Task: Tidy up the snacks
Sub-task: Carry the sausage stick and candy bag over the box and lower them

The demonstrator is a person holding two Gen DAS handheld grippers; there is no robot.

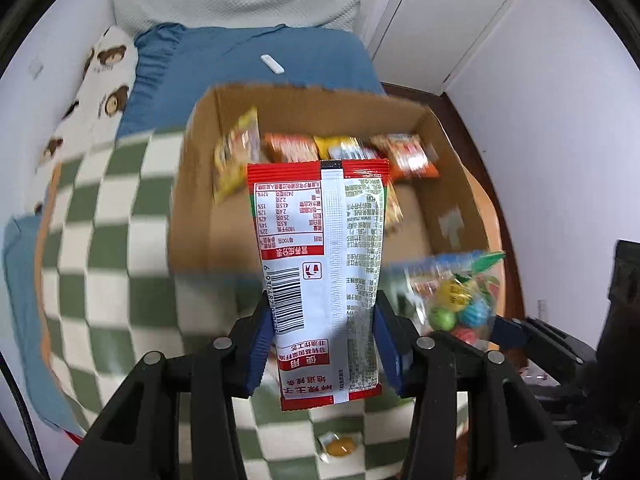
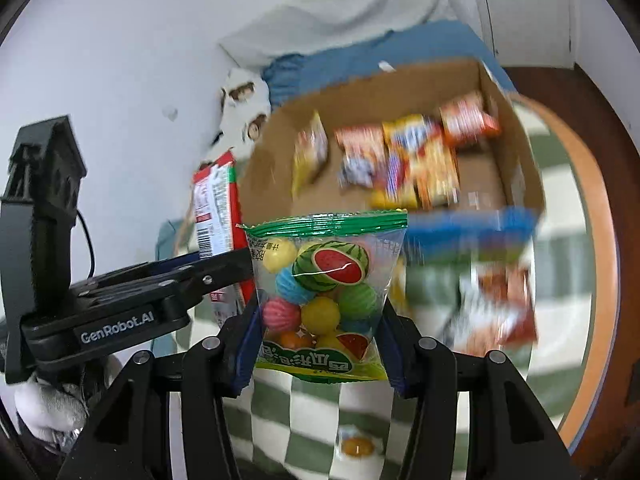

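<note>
My left gripper (image 1: pixel 322 320) is shut on a red-and-white snack packet (image 1: pixel 320 260), whose back with the barcode faces the camera. It hangs above the near wall of an open cardboard box (image 1: pixel 192 200). In the right wrist view, my right gripper (image 2: pixel 320 320) is shut on a clear green-trimmed bag of coloured gum balls (image 2: pixel 324 280) with a watermelon picture. That bag (image 1: pixel 460 300) also shows at the right of the left wrist view. Several snack packets (image 2: pixel 400 160) lie along the far side of the box (image 2: pixel 272 152). The left gripper (image 2: pixel 216 268) with its packet (image 2: pixel 216 208) is to the left.
The box sits on a green-and-white checked blanket (image 1: pixel 112 280) on a bed with blue bedding (image 1: pixel 248 64). Loose on the blanket are a blue packet (image 2: pixel 472 236), a red-and-white packet (image 2: pixel 496 308) and a small yellow jelly cup (image 2: pixel 356 446). A white-gloved hand (image 2: pixel 48 408) holds the left gripper.
</note>
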